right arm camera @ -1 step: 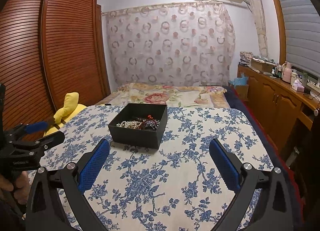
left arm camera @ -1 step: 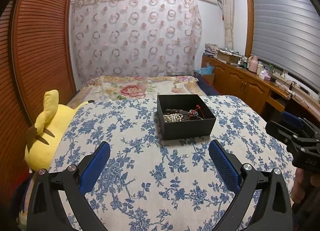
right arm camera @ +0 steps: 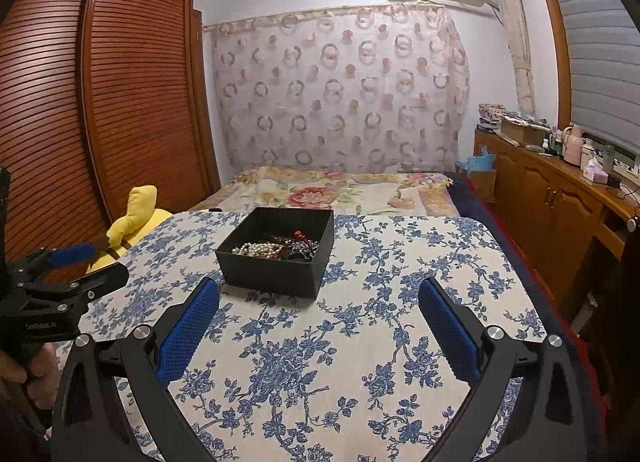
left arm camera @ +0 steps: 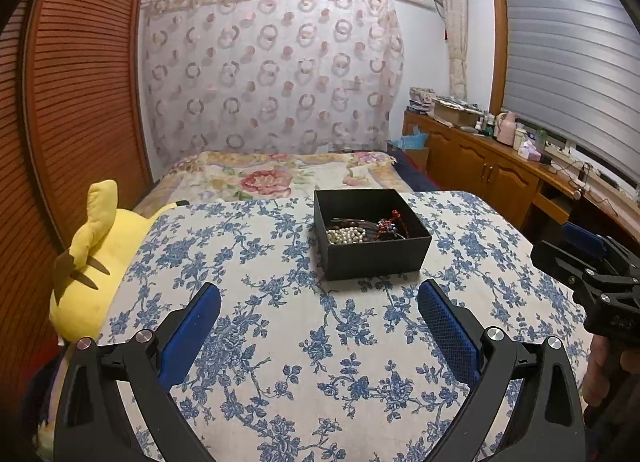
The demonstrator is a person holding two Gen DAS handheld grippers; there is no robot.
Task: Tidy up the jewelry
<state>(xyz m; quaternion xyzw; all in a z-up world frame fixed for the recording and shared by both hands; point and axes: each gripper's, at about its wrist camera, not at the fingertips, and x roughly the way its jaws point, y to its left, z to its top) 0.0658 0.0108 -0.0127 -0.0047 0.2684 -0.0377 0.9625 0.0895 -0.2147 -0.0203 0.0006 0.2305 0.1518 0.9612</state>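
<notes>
Jewelry point(left arm camera: 366, 230) lies heaped inside a black box point(left arm camera: 372, 258) that stands on the floral blue-and-white worktop point(left arm camera: 304, 342): a white pearl strand point(right arm camera: 256, 250) at the box's left, dark and red beaded pieces point(right arm camera: 298, 248) beside it. Left tongs point(left arm camera: 318, 304) hover over the worktop just short of the box, blue pads spread wide with nothing between them. Right tongs point(right arm camera: 318, 304) hover likewise with the box ahead and to their left, spread wide and empty. Each tool shows at the edge of the other's view. A yellow plush toy point(left arm camera: 86, 262) sits against the worktop's left edge, beside the slatted wooden wardrobe point(right arm camera: 100, 101). A bed point(right arm camera: 332, 189) lies beyond.
</notes>
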